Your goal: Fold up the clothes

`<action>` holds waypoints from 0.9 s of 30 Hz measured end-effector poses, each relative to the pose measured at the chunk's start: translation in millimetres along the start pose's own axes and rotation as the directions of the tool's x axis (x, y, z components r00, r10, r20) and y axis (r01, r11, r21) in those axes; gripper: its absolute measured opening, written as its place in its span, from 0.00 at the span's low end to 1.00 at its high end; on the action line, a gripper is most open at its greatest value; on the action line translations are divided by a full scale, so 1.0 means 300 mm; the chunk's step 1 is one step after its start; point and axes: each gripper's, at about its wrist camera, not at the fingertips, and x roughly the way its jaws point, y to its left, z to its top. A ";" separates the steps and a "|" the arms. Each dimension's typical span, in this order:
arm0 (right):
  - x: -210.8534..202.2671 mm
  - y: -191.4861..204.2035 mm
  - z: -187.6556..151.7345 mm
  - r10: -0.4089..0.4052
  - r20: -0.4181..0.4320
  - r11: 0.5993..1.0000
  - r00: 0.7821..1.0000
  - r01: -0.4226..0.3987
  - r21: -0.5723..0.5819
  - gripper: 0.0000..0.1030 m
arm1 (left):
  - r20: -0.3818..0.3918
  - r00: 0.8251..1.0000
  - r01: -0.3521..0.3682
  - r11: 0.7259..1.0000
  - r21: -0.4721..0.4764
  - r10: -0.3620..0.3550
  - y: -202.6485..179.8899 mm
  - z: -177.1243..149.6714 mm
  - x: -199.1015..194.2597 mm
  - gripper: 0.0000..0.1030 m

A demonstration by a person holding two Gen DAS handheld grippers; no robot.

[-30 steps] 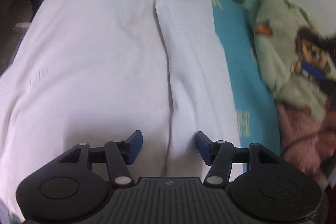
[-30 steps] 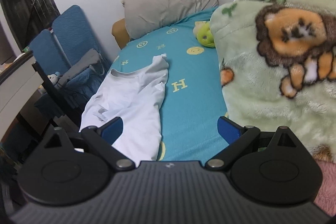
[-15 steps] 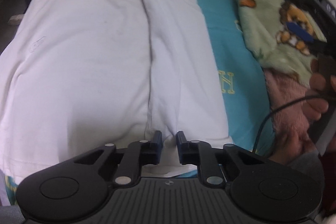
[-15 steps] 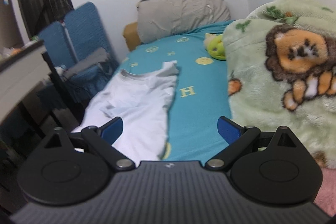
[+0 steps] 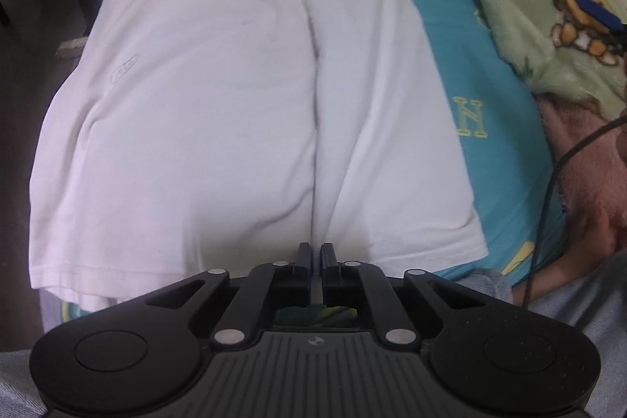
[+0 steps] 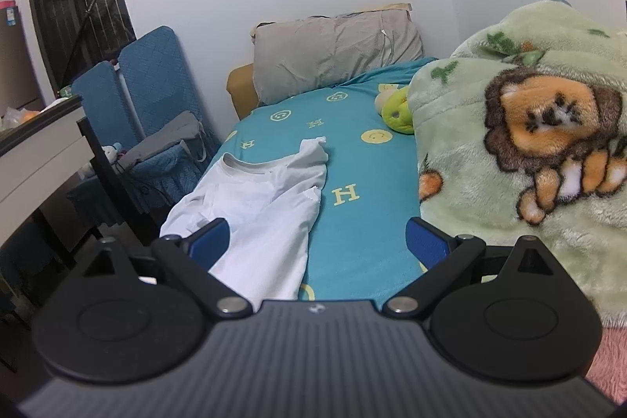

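The white T-shirt (image 5: 243, 96) lies lengthwise on the bed (image 5: 443, 38), hem at the near edge and collar toward the pillow (image 6: 333, 46). One side panel is already folded inward; its edge runs down the middle of the shirt. The left gripper (image 5: 314, 253) is at the near hem, where that folded edge ends. Its fingers are drawn together with only a thin slit between them, apparently pinching the hem, though the cloth inside the grip is hidden. The right gripper (image 6: 317, 241) hangs above the bed with its fingers wide apart, holding nothing.

Procedure, as judged:
- Confirm that the pinch takes every layer at the hem, not the top one alone.
- Bring the right gripper down to the hem's right corner (image 5: 476, 247) and close it there.
- Lift both points evenly and carry the hem toward the collar.
- Keep the folded edge straight; avoid the fleece blanket (image 6: 529, 151) along the far side.
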 end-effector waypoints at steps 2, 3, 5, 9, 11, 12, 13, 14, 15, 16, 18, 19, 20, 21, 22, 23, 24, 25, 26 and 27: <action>-0.012 -0.010 0.010 0.010 -0.011 1.000 1.000 -0.010 0.016 0.95 | 0.065 0.998 -0.016 0.999 0.043 0.014 -0.027 0.001 -0.038 0.37; -0.019 -0.015 0.016 0.016 -0.016 1.000 1.000 -0.015 0.023 0.95 | 0.105 0.994 -0.010 0.997 0.075 0.002 -0.046 -0.001 -0.060 0.42; -0.035 -0.026 0.029 0.032 -0.022 0.999 0.999 -0.031 0.044 0.95 | 0.180 0.983 0.016 0.988 0.152 -0.043 -0.096 -0.005 -0.097 0.49; -0.064 -0.047 0.055 0.068 -0.034 0.996 0.997 -0.065 0.064 0.95 | 0.255 0.958 0.047 0.953 0.299 -0.128 -0.233 -0.006 -0.090 0.58; -0.075 -0.063 0.062 0.064 -0.035 0.996 0.997 -0.061 0.063 0.95 | 0.239 0.958 0.062 0.929 0.364 -0.157 -0.313 -0.006 -0.029 0.58; -0.079 -0.072 0.066 0.061 -0.035 0.996 0.998 -0.059 0.063 0.95 | 0.228 0.961 0.058 0.917 0.394 -0.158 -0.352 -0.011 0.015 0.58; -0.084 -0.080 0.070 0.058 -0.035 0.996 0.998 -0.056 0.064 0.95 | 0.218 0.964 0.050 0.905 0.423 -0.155 -0.394 -0.017 0.066 0.58; -0.089 -0.089 0.073 0.056 -0.035 0.996 0.998 -0.054 0.064 0.95 | 0.204 0.967 0.043 0.893 0.448 -0.149 -0.421 -0.025 0.108 0.57; -0.094 -0.101 0.078 0.054 -0.031 0.996 0.998 -0.052 0.072 0.95 | 0.186 0.972 0.044 0.884 0.465 -0.146 -0.432 -0.028 0.140 0.57; -0.099 -0.115 0.083 0.054 -0.027 0.995 0.998 -0.051 0.083 0.95 | 0.166 0.975 0.050 0.876 0.479 -0.146 -0.439 -0.030 0.169 0.57; -0.098 -0.138 0.086 0.050 -0.025 0.993 0.998 -0.047 0.106 0.95 | 0.127 0.983 0.052 0.862 0.505 -0.133 -0.452 -0.033 0.218 0.57; -0.092 -0.147 0.087 0.049 -0.029 0.992 0.998 -0.045 0.118 0.95 | 0.111 0.987 0.045 0.859 0.511 -0.118 -0.450 -0.037 0.231 0.57; -0.083 -0.151 0.086 0.049 -0.036 0.991 0.998 -0.044 0.127 0.95 | 0.096 0.990 0.041 0.856 0.515 -0.105 -0.445 -0.042 0.243 0.58; -0.074 -0.154 0.084 0.051 -0.044 0.990 0.998 -0.044 0.135 0.95 | 0.087 0.991 0.039 0.855 0.517 -0.098 -0.441 -0.046 0.247 0.58; -0.063 -0.153 0.083 0.054 -0.053 0.989 0.997 -0.046 0.138 0.95 | 0.088 0.991 0.040 0.855 0.517 -0.099 -0.437 -0.050 0.248 0.58; -0.053 -0.151 0.081 0.058 -0.060 0.989 0.997 -0.049 0.137 0.95 | 0.089 0.991 0.043 0.857 0.514 -0.103 -0.432 -0.049 0.249 0.57; -0.043 -0.145 0.079 0.060 -0.068 0.990 0.996 -0.051 0.132 0.95 | 0.090 0.990 0.047 0.860 0.509 -0.107 -0.426 -0.047 0.250 0.56; -0.034 -0.139 0.075 0.062 -0.076 0.991 0.995 -0.052 0.127 0.95 | 0.092 0.989 0.055 0.865 0.499 -0.116 -0.416 -0.047 0.247 0.48; -0.027 -0.134 0.073 0.064 -0.082 0.991 0.995 -0.054 0.123 0.95 | 0.095 0.987 0.065 0.872 0.486 -0.126 -0.403 -0.048 0.241 0.30; -0.022 -0.132 0.071 0.068 -0.087 0.991 0.994 -0.057 0.124 0.95 | 0.093 0.985 0.084 0.881 0.465 -0.143 -0.386 -0.043 0.234 0.20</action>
